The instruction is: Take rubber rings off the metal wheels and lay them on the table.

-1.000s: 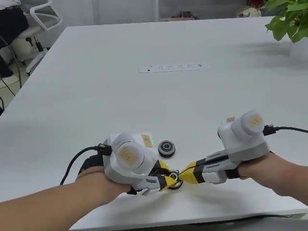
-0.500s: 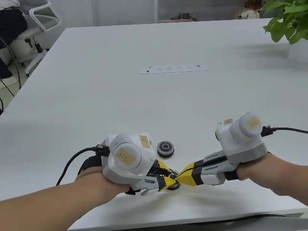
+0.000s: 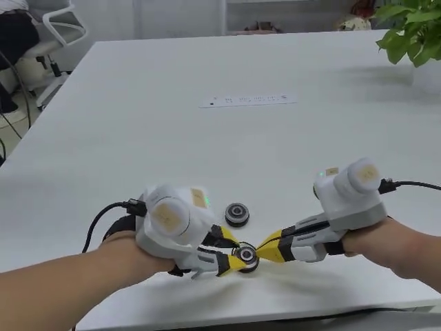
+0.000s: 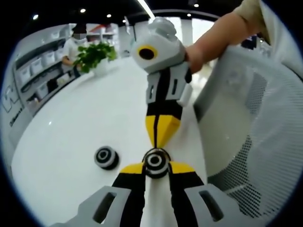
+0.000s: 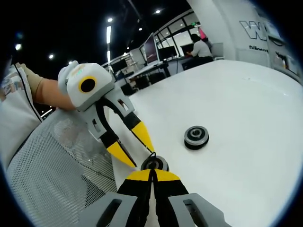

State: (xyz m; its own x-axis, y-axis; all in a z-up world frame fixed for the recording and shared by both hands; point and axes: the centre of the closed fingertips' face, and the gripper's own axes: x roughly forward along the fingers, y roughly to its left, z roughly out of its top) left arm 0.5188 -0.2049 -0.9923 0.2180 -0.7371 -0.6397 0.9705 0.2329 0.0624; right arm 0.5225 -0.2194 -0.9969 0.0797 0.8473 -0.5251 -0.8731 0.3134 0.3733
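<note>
The left gripper (image 3: 236, 261) clamps a metal wheel (image 4: 156, 162) near the table (image 3: 207, 152) edge. The right gripper (image 3: 264, 250), jaws pressed together, meets its rim. Whether it pinches the rubber ring is unclear. A second wheel (image 3: 238, 213) lies nearby.

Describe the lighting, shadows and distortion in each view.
Head view: soft, even light, little glare on the table, faint shadows under the left gripper and right gripper and near the plant, all sharp. Left gripper view: fisheye curves the table edge; background beyond the right gripper is washed out. Right gripper view: dark ceiling with lamp spots, bright table, loose wheel sharp.
</note>
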